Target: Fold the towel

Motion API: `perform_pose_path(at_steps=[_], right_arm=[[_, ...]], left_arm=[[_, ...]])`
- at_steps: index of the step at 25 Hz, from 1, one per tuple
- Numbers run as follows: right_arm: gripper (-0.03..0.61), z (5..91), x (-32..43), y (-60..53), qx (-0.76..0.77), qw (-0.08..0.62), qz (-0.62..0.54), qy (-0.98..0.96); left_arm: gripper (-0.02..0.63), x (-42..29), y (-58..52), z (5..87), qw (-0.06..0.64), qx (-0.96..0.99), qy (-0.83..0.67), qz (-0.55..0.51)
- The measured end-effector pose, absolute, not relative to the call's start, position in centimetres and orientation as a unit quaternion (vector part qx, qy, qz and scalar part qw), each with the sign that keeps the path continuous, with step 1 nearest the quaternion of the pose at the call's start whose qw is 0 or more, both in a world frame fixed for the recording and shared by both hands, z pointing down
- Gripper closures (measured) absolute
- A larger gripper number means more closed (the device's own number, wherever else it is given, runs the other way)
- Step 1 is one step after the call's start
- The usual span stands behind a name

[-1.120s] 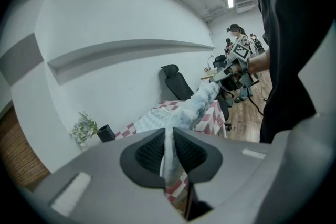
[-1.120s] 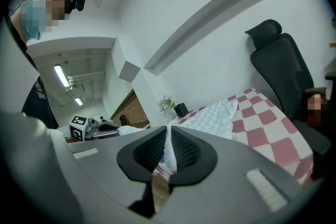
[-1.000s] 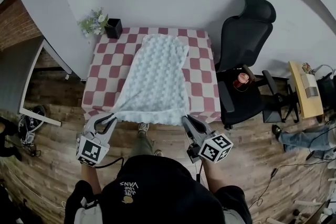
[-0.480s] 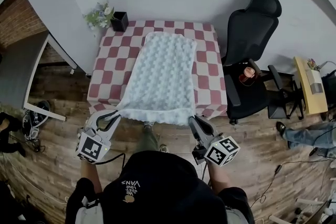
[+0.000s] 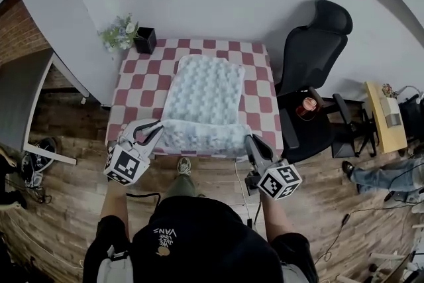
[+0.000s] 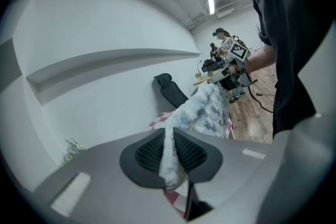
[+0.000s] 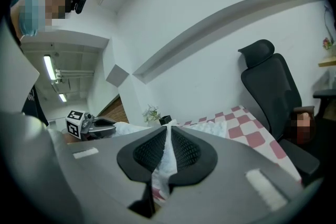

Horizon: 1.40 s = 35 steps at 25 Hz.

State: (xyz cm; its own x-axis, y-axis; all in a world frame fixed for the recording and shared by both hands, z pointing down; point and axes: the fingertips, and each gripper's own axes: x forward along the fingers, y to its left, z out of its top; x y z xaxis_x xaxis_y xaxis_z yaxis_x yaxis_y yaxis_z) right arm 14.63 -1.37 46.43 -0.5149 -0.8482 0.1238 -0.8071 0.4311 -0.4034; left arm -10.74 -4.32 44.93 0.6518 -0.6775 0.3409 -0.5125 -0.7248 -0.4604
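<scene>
Both arms reach forward at lower centre. The left gripper [image 5: 153, 132] and the right gripper [image 5: 252, 142] are each clenched on a near corner of the towel [image 5: 202, 93]. The bumpy pale-blue fleece runs down the middle of the checkered table [image 5: 258, 86], its near edge raised and curled back. Bare cloth flanks it, and a black office chair [image 5: 311, 56] crowds the table's right side.

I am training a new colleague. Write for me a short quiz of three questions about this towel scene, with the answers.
1. True or false: the left gripper and the right gripper are both shut on the towel.
2. The grippers hold the towel's: A near corners; B far corners; C middle.
3. Fill in: a black office ___ stands beside the table.
Key: 1 true; 2 A; 3 chair.
</scene>
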Motion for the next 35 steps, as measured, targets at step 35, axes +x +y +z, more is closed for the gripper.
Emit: perform_pose_path(at_steps=[35], right_arm=[[0.546,61.6,21.5,-37.0,-0.653,-0.070,-0.223,0.720]], left_arm=[[0.552,-3.5,-44.3,62.2,0.065,-0.906,0.297,-0.295]])
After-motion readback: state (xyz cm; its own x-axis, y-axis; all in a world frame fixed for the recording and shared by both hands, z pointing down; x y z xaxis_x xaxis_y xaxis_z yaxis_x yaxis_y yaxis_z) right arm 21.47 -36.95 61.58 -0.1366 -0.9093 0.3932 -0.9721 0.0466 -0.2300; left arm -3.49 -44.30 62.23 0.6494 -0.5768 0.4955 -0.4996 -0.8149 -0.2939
